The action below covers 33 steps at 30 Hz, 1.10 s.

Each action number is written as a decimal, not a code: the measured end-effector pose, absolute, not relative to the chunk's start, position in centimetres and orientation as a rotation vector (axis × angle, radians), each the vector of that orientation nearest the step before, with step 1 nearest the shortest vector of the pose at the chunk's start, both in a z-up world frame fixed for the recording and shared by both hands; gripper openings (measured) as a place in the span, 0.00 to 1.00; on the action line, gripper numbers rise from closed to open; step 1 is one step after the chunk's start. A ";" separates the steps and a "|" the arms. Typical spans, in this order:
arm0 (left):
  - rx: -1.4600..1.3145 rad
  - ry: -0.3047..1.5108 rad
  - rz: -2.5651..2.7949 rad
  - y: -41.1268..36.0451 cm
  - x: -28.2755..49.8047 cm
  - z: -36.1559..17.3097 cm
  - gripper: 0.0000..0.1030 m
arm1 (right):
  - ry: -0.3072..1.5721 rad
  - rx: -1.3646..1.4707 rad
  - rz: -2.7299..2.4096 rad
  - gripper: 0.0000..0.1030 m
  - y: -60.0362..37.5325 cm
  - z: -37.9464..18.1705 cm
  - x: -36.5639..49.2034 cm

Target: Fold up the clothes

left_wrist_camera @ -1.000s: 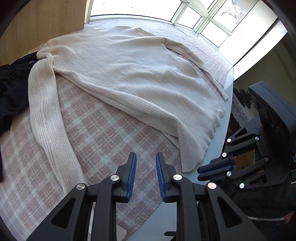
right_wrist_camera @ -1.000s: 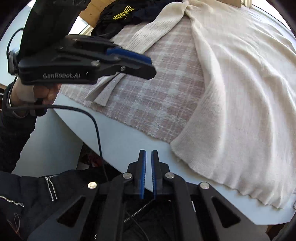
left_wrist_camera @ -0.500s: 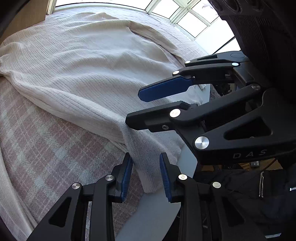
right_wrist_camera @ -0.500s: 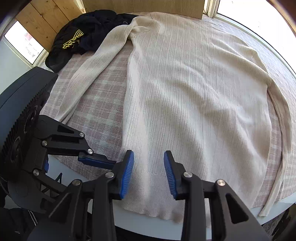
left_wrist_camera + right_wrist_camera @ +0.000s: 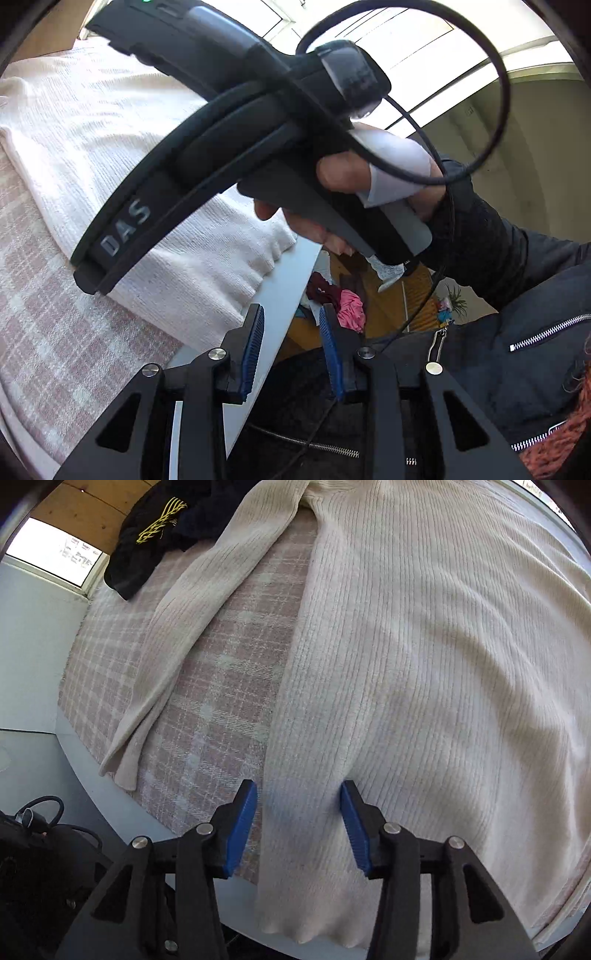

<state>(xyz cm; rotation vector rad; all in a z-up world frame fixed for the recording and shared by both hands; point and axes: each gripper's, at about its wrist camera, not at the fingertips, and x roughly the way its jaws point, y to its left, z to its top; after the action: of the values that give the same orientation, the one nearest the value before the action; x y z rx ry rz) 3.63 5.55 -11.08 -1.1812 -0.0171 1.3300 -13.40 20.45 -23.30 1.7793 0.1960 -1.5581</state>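
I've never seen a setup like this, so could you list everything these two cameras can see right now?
sweater: one, cream ribbed knit, spread flat on the cloth, hem at the near edge
checked cloth: one, pink and white, covering the table
table: one, pale, its edge bare
dark garment: one, black with yellow print, far corner
clothes on floor: a few, pink and dark red, below the table
left gripper: one, black, blue pads, open over the table edge
right gripper: one, black, blue pads, just been opening, sweater hem between its jaws
hand: one, holding the right gripper's handle

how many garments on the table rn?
2. The cream ribbed sweater lies spread flat on the checked cloth, hem at the near table edge; a dark garment is bunched at the far left corner. More may lie out of frame.
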 end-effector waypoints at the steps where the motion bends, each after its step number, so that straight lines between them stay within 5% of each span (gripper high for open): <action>1: -1.192 -0.005 1.374 4.5 3.4 -11.0 0.31 | 0.167 1.762 -1.583 0.46 21.1 -22.7 -13.8; 12: -1.291 -0.076 1.611 -0.5 -3.7 -10.9 0.42 | 0.250 1.649 -1.640 0.49 22.4 -22.3 -12.6; 16: -1.316 -0.011 1.605 1.6 -4.5 -11.8 0.42 | 0.253 1.587 -1.901 0.49 29.7 -19.2 -14.2; 21: -1.376 0.002 1.604 4.0 -4.9 -12.9 0.42 | 0.210 1.797 -2.049 0.49 39.3 -22.6 -18.8; 24: -1.415 0.021 1.621 4.1 -5.5 -13.5 0.42 | 0.349 1.798 -2.107 0.43 41.3 -24.0 -19.5; 27: -1.439 0.055 1.641 4.1 -6.2 -13.6 0.42 | 0.544 1.870 -2.257 0.42 42.1 -23.9 -20.1; 33: -1.447 0.077 1.642 3.8 -7.1 -13.9 0.42 | 0.415 1.636 -1.979 0.43 32.3 -21.0 -14.9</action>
<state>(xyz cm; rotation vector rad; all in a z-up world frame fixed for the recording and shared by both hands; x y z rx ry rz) -7.08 3.75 -13.91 -1.4474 0.0771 1.6419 -14.91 32.28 -21.01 1.6361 0.4146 -1.9788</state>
